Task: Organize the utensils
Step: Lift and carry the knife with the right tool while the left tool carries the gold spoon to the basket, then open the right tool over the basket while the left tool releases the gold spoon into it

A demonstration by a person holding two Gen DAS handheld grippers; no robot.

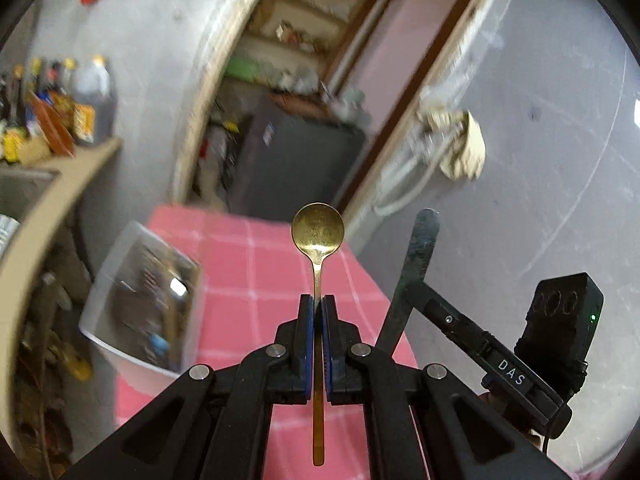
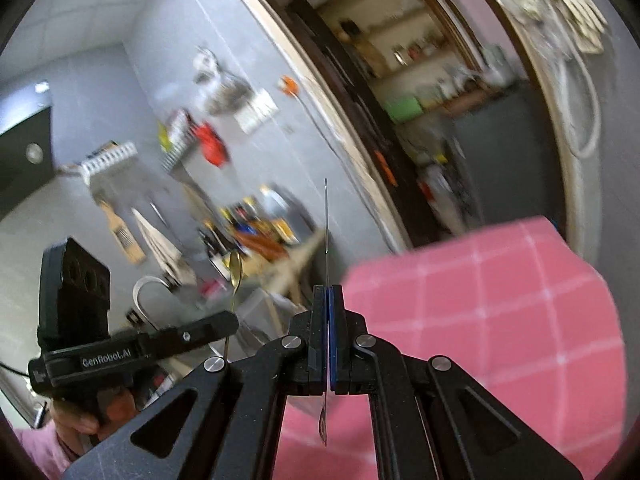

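My left gripper (image 1: 318, 304) is shut on a gold spoon (image 1: 318, 232), held upright with its bowl up, above the pink checked tablecloth (image 1: 248, 264). My right gripper (image 2: 329, 294) is shut on a flat steel utensil (image 2: 326, 216), seen edge-on in the right wrist view, its handle pointing up and its rounded end hanging below the jaws. The same steel utensil (image 1: 416, 264) shows to the right of the gold spoon in the left wrist view, in the other gripper. The gold spoon (image 2: 235, 270) also shows at left in the right wrist view.
A clear plastic bin (image 1: 140, 300) with several utensils sits on the tablecloth's left side. A counter with bottles (image 1: 92, 96) is at left. A doorway with a dark cabinet (image 1: 292, 160) lies beyond the table. A cloth (image 1: 464, 148) hangs on the grey wall.
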